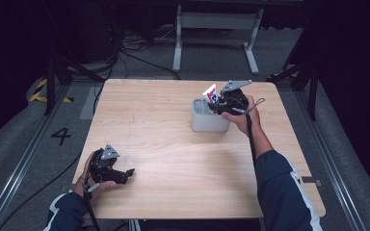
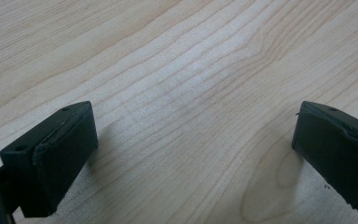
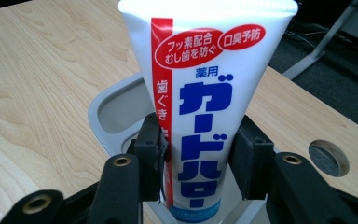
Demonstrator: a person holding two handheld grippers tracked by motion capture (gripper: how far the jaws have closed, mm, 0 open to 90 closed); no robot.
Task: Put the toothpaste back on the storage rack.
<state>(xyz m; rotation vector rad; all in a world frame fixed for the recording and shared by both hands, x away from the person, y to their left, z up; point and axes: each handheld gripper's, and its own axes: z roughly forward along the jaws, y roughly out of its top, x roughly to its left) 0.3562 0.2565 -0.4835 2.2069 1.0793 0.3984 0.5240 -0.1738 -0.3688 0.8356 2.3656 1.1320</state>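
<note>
Overhead light falls brightly on the table (image 1: 173,144) while the room around it sinks into near black. In the left gripper view a pale sheen lies on the wood ahead of the jaws, and soft shadows sit beside each. The tube (image 3: 200,116) in the right gripper view is sharp, its top edge blown white by glare; the background beyond is soft

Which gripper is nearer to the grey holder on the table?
Right. The right gripper is over the grey holder, gripping a toothpaste tube. The left gripper rests far away at the table's near left.
</note>
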